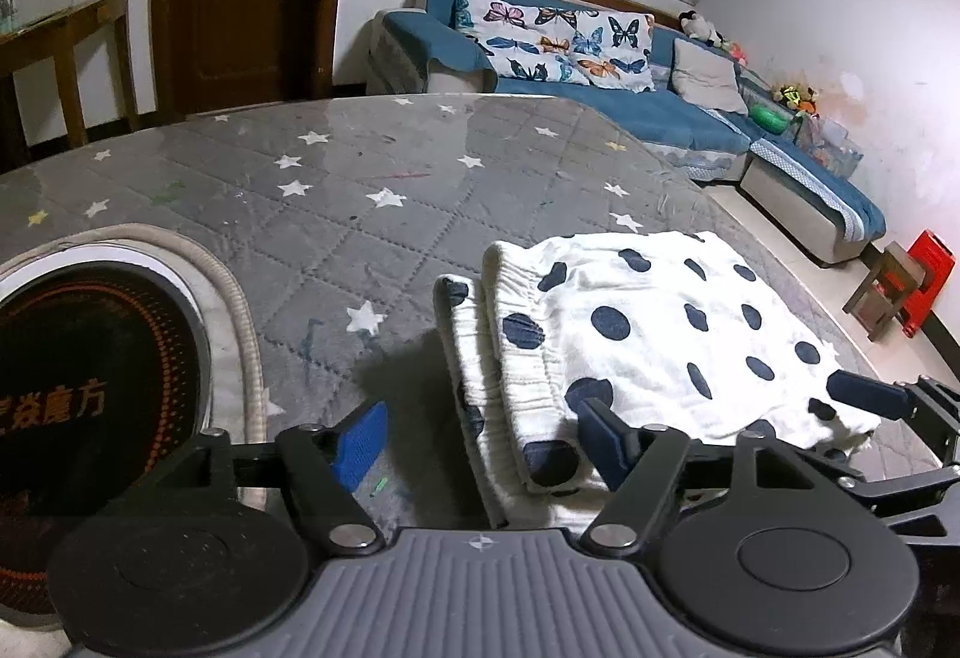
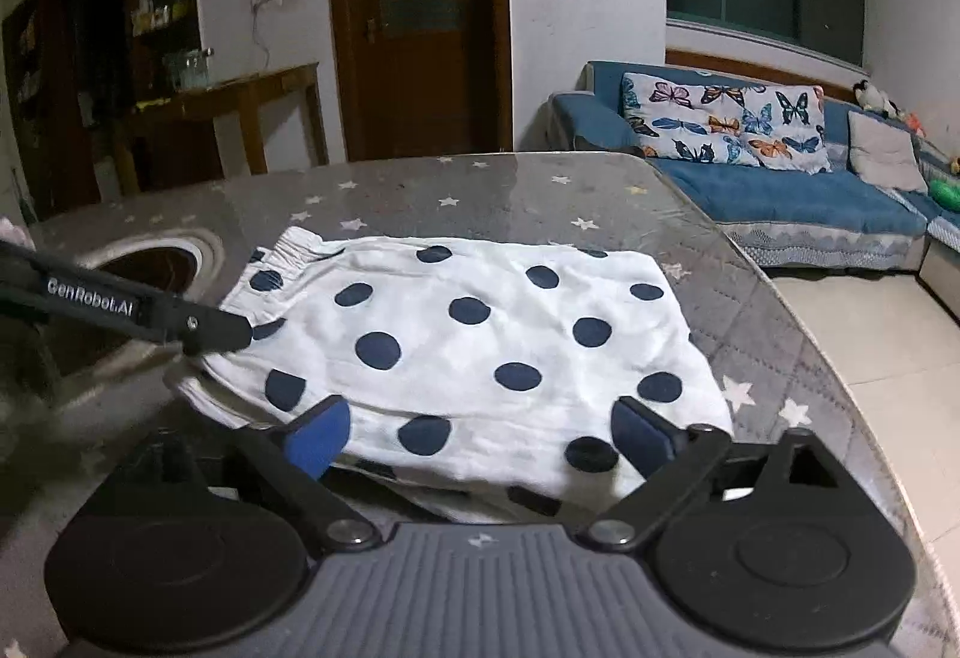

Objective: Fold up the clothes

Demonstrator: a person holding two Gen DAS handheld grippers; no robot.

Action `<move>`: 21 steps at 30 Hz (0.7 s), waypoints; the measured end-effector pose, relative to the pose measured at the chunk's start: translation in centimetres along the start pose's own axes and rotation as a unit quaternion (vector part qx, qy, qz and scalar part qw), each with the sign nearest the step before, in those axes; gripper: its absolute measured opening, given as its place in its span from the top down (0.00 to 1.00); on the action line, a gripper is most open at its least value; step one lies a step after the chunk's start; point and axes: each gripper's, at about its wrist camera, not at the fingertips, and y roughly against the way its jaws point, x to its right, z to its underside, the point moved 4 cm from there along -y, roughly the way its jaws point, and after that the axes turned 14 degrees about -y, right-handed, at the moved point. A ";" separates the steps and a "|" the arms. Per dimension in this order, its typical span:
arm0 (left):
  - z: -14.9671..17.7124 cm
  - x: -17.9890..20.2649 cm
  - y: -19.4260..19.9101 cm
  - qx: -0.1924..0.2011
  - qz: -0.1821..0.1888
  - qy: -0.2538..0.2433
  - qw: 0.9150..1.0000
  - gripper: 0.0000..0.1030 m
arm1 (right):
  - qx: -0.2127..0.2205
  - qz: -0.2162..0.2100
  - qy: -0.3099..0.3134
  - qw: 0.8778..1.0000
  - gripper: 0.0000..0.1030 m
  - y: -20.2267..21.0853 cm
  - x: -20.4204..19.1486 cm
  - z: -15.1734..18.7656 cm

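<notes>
1. The polka-dot garment (image 2: 480, 346), white with navy dots, lies folded in layers on the near right part of the bench (image 1: 336, 190), which carries a grey star-print cover. Its gathered waistband (image 1: 510, 298) faces left, towards the round induction cooktop (image 1: 90, 358) set into the bench's left side.

2. The left gripper (image 1: 480, 436) sits with its jaws spread wide and nothing between them. One blue pad is over bare cover just left of the garment; the other is over the near left corner of the stacked layers. I cannot tell if that pad touches the cloth.

3. The right gripper (image 2: 480, 436) is also spread wide and empty, its pads straddling the garment's near edge from above.

4. Handling, as a judgement: the cloth looks like thin, crinkled cotton, light and limp. It should sag and drape when lifted, and it is not fragile. The stacked layers may slide apart if only the top one is pinched.

5. Where to hold: the elastic waistband is thicker and should give firmer purchase on the left. On the right, the near hem corner looks best. Pinching through all layers at each corner would keep the fold square.

6. Risk: the cover looks soft, so a low pinch may catch it along with the garment.
</notes>
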 end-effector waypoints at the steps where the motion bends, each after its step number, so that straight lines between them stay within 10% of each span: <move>1: 0.2 0.1 0.1 0.002 -0.001 -0.003 1.000 0.25 | 0.001 0.000 -0.001 1.000 0.05 0.0 -0.1 0.1; 21: 1.3 0.3 3.4 0.052 -0.019 -0.025 0.998 0.00 | 0.032 0.014 -0.025 0.999 0.00 -1.3 -1.4 -1.5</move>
